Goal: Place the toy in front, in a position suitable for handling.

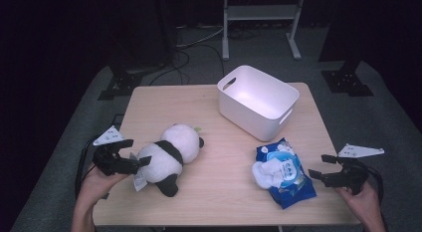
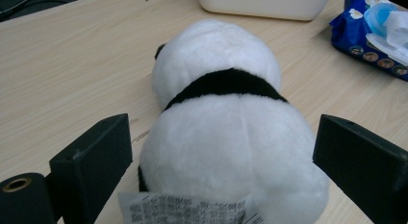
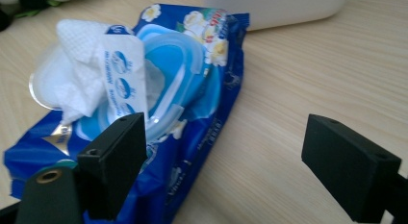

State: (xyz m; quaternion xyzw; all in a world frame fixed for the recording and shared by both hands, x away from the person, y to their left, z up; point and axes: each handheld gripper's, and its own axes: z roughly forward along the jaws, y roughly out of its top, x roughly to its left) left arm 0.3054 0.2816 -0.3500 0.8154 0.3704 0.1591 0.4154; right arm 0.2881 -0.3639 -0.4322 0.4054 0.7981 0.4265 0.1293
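Observation:
A black-and-white panda plush [image 1: 169, 155] [image 2: 226, 89] lies on its side at the left of the wooden table [image 1: 224, 147], with a paper tag [image 2: 187, 209] at its rear. My left gripper [image 1: 139, 151] [image 2: 226, 137] is open, one jaw on each side of the panda's rear, a sliver of table showing beside each. A blue wet-wipes pack [image 1: 284, 173] [image 3: 192, 104] lies at the right, lid up and a white wipe sticking out. My right gripper [image 1: 317, 166] [image 3: 228, 137] stands open just right of the pack, its left jaw over the pack's edge.
A white plastic bin [image 1: 259, 100] [image 2: 264, 5] [image 3: 279, 10] stands at the back right of the table. Bare wood lies between the panda and the pack. The right hand is past the table's right edge. Beyond the table, the floor has cables and stand feet.

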